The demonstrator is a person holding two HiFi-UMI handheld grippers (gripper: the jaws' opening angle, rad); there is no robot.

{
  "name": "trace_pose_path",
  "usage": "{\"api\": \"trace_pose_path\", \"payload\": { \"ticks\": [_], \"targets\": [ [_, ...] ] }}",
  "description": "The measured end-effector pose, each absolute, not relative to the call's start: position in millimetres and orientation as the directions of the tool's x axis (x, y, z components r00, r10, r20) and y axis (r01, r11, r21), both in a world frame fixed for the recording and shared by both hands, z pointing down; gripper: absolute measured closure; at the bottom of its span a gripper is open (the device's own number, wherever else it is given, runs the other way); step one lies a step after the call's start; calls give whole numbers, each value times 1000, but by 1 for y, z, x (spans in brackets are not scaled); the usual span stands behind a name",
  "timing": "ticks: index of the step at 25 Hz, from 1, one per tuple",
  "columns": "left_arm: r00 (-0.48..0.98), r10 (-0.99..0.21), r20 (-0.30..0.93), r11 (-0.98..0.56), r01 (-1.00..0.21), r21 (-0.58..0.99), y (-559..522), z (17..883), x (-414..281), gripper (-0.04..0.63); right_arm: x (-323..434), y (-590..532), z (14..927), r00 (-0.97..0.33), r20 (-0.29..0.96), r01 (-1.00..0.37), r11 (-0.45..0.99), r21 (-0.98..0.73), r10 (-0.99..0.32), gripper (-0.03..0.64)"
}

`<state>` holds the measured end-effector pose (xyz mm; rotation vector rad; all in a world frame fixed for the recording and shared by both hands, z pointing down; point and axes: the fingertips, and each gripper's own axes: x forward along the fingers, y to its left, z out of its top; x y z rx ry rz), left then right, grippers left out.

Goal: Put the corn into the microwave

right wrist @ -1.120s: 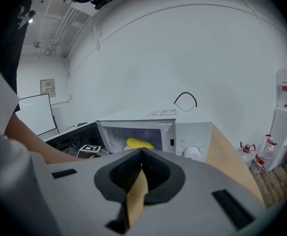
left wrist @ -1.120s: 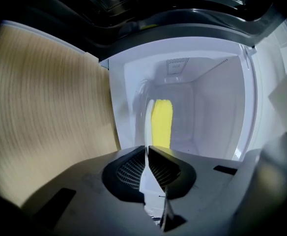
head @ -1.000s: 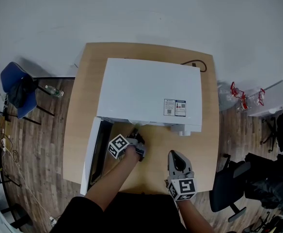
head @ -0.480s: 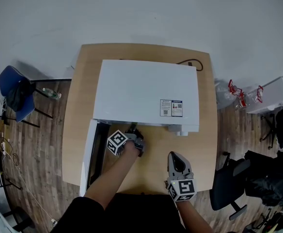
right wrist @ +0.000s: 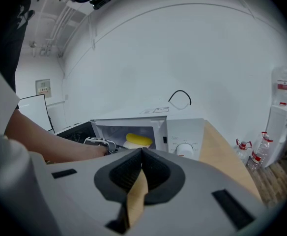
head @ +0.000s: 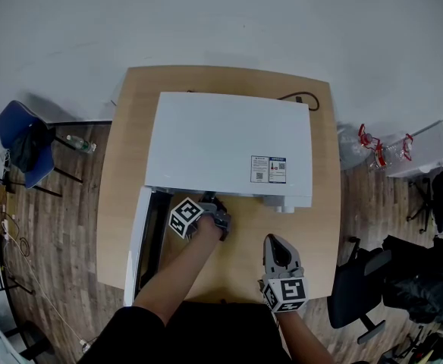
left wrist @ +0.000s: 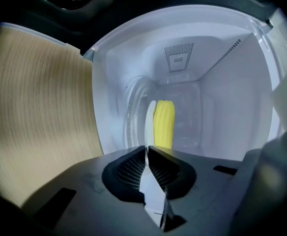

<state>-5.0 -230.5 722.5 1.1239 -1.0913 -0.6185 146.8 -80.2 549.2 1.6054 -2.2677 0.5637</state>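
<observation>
The yellow corn [left wrist: 164,123] lies on a small white dish [left wrist: 150,122] inside the white microwave [head: 229,139], above the glass turntable [left wrist: 133,113]. From the right gripper view the corn [right wrist: 138,140] shows through the open front. The microwave's door [head: 141,241] hangs open at the left. My left gripper [head: 212,207] is at the oven's mouth. Its jaws are shut with nothing seen between them, and its tips [left wrist: 147,148] sit just short of the dish. My right gripper [head: 279,250] rests shut and empty over the table's front, right of the opening.
The microwave fills most of the wooden table [head: 324,203]; a black cable [head: 303,101] loops behind it. The control knob [right wrist: 185,148] is on the oven's right front. On the floor stand a blue chair [head: 20,139], a black office chair [head: 362,287] and bottles [head: 373,146].
My left gripper has edged a little toward the microwave's opening, still shut. The right gripper has stayed put.
</observation>
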Motion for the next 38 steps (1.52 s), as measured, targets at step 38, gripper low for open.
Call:
{"api": "trace_pose_path", "payload": {
  "ticks": [38],
  "targets": [
    [389,-835,388,199,-444,874,-220,711,-15,411,173,-43,499,-187,285,-981,191,-15,-940,557]
  ]
}}
